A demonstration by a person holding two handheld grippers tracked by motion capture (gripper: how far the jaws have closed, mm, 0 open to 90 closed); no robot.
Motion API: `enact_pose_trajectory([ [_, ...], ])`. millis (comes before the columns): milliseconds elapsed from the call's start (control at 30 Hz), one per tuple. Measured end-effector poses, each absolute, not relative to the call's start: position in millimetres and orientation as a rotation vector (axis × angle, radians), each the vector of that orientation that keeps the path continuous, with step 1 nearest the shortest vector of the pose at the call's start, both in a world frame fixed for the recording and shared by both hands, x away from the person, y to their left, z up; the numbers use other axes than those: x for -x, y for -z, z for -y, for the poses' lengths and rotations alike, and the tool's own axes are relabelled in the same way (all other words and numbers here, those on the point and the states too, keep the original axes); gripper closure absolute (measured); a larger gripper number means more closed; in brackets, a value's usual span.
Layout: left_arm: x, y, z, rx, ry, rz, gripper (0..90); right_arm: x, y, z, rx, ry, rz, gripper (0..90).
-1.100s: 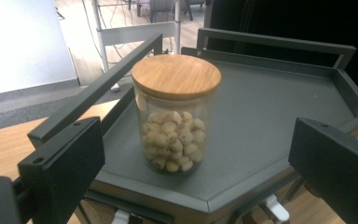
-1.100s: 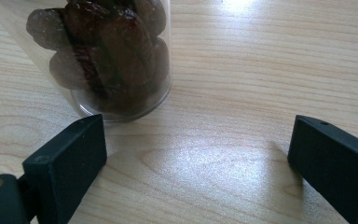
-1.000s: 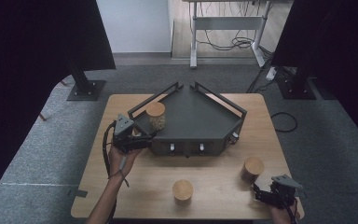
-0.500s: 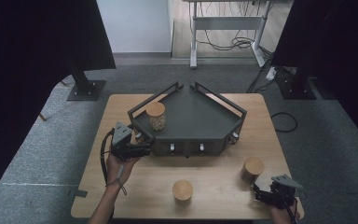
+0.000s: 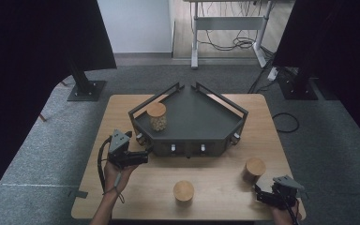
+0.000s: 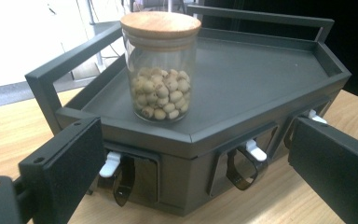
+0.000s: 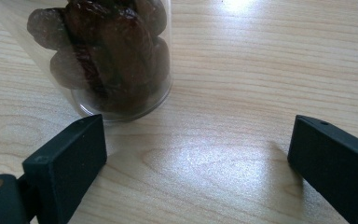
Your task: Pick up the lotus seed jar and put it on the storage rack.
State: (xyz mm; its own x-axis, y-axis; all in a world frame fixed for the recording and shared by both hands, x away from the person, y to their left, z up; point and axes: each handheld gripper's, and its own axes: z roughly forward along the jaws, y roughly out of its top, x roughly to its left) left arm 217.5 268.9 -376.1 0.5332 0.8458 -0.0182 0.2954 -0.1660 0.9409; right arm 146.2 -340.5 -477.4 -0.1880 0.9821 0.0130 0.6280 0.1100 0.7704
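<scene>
Backing off from the dark angular metal tray (image 5: 225, 133), left gripper (image 5: 143, 157) hangs wide-jawed; right gripper (image 5: 258, 196) gapes beside the glass jar (image 5: 254, 169).

Premises: a recording studio or lab set up for handling trials, not a home or shop. A single small wooden counter (image 5: 136, 201) stands alone on grey carpet (image 5: 37, 159). Black curtains (image 5: 33, 51) hang to both sides on weighted floor stands (image 5: 85, 88), screening the work area. Behind, a bare white wall (image 5: 133, 26) and the metal frame of a desk (image 5: 225, 28) with loose cables (image 5: 236, 44) bundled beneath. A further cable (image 5: 286, 123) trails across the carpet beside the counter. On the counter sits a purpose-built dark metal tray (image 5: 192, 112) with latches along its front, and lidded glass jars (image 5: 157, 116) of dry food laid out as test pieces
</scene>
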Motion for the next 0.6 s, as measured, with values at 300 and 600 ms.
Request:
enact_pose_trajectory([
  [300,-211,383,-268,-1.733,-0.645,-0.962,3.5,-146,477,340,-1.562,-0.896,-1.878,3.6],
  [600,-204,387,-271,-1.729,-0.636,-0.949,3.5,-146,477,341,-1.562,-0.896,-1.878,3.6],
])
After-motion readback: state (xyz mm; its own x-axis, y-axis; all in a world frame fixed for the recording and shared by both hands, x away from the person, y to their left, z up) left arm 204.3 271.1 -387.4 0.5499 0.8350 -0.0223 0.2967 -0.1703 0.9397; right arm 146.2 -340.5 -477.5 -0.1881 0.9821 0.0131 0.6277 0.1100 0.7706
